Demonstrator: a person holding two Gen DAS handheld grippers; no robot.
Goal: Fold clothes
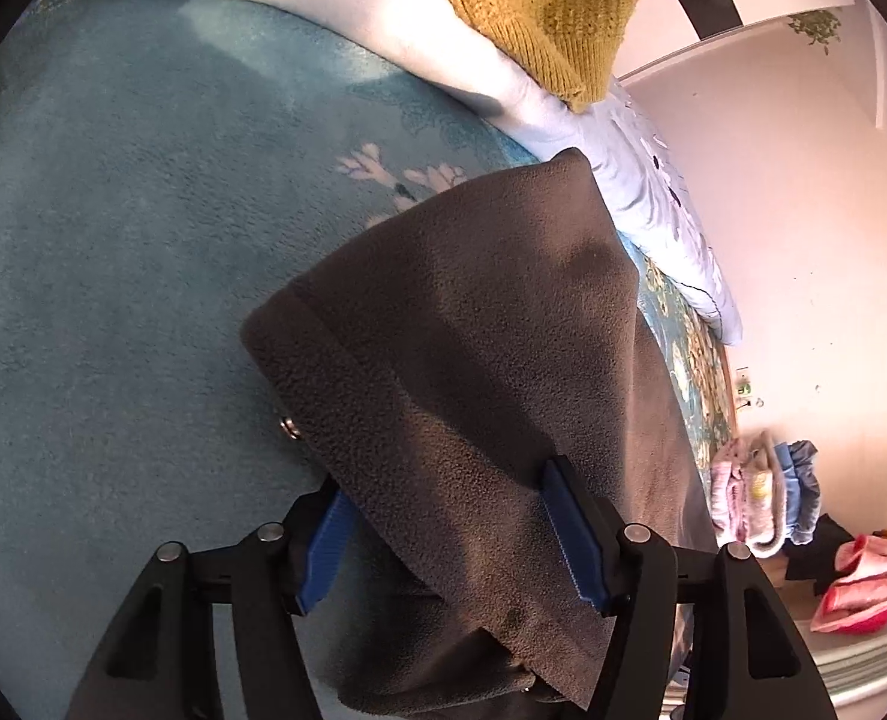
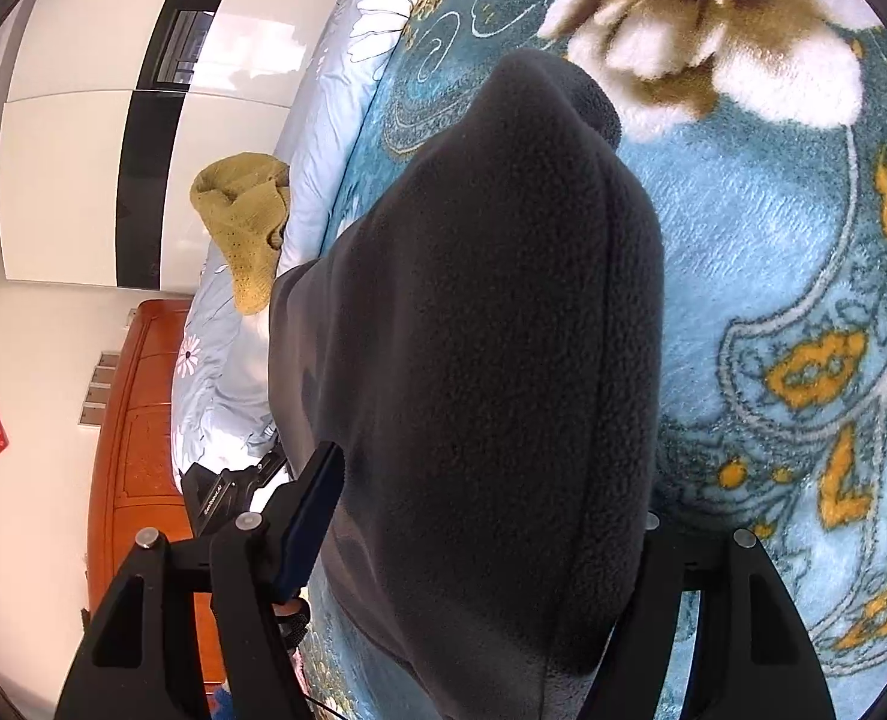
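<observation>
- The teal plush bedspread with big cream-and-gold flowers [image 2: 773, 252] is my work surface, and it lies bare to the left of the garment in my left view. I judge that is where the fold should land, so I want both corners to travel together and come down level.
- The dark grey fleece garment [image 1: 461, 360] is the piece I am folding. It is bunched and draped over both tools and lifted off the bedspread at my end. A small metal snap shows on its edge.
- My left gripper [image 1: 452, 531] has its blue pads partly apart with a thick fold of fleece filling the gap between them, so I read it as clamped on the cloth.
- My right gripper [image 2: 479, 534] is mostly buried: one dark pad shows at the left, the other is hidden under fleece. The cloth sits between the fingers, and I judge it is held.
- To do this well I should keep the fleece taut between the two grips, so the layers do not slump into a lump.
- A pale blue quilt with daisy print [image 2: 335, 138] runs along the far edge of the bed; I must stop short of it.
- A mustard knitted garment [image 1: 539, 6] rests on that quilt, well apart from my fleece.
- A heap of pink and blue clothes [image 1: 767, 498] lies beyond the bed, out of my path.
</observation>
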